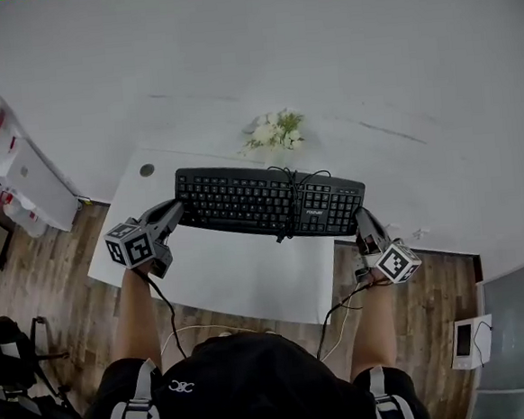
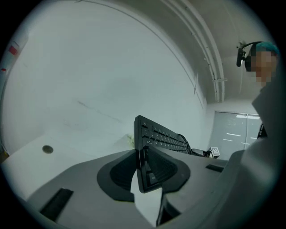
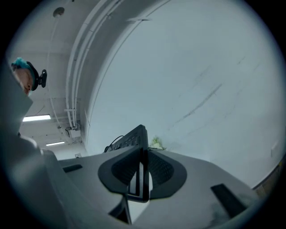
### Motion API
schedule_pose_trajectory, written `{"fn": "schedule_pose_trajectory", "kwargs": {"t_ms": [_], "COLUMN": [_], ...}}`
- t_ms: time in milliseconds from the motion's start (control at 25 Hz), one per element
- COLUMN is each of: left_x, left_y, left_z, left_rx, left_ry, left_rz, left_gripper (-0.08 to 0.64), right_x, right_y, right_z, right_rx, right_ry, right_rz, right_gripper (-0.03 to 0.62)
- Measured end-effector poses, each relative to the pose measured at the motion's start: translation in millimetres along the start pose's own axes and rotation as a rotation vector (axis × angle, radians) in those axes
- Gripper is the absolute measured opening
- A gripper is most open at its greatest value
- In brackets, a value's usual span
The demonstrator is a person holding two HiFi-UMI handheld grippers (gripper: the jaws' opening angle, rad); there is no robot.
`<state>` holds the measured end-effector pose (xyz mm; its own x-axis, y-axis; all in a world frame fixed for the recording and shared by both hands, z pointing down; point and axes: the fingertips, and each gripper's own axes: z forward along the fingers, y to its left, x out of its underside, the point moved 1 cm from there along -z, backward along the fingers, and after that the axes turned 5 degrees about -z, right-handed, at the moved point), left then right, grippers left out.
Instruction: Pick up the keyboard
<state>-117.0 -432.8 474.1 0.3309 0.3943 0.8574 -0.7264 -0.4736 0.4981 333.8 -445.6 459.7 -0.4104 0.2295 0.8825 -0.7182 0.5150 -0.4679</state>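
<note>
**Shoulders squared, keyboard held end to end**

Dark-shirted shoulders (image 1: 230, 378) fill the near edge of the head view as a person holds a black keyboard (image 1: 243, 196) over a white table (image 1: 240, 278). The left gripper (image 1: 175, 210) is clamped on the keyboard's left end and the right gripper (image 1: 364, 217) on its right end; each gripper view shows the jaws narrowed onto the thin edge of the board, pads pressing both faces. The keyboard's long axis runs left to right, straight from one gripper to the other, so neither hand is the nearer and any further move has to be shared evenly. It appears to hang clear of the tabletop, its right end past the table's right edge. A bundled cable (image 1: 290, 197) lies across the keys, one loop drooping off the near side. White flowers (image 1: 274, 131) stand just beyond the far edge, with the wall behind. Open room lies upward and toward the person.
</note>
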Motion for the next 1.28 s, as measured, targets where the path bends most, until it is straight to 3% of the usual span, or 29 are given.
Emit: {"fn": "schedule_pose_trajectory", "kwargs": {"t_ms": [120, 280, 1280], "left_x": [-30, -48, -49], "left_y": [-27, -52, -51], "left_z": [-4, -14, -5], "left_rx": [0.032, 0.093, 0.106], "left_ry": [-0.079, -0.150, -0.117], "left_rz": [0.058, 0.076, 0.075], "left_gripper": [0.098, 0.098, 0.098], "right_x": [-37, -66, -64], "right_y": [15, 33, 35], "right_z": [-5, -22, -33], "right_rx": [-0.041, -0.064, -0.034], "right_ry": [-0.071, -0.145, -0.140], "right_rz": [-0.034, -0.078, -0.064], "right_gripper": [0.058, 0.057, 0.057]}}
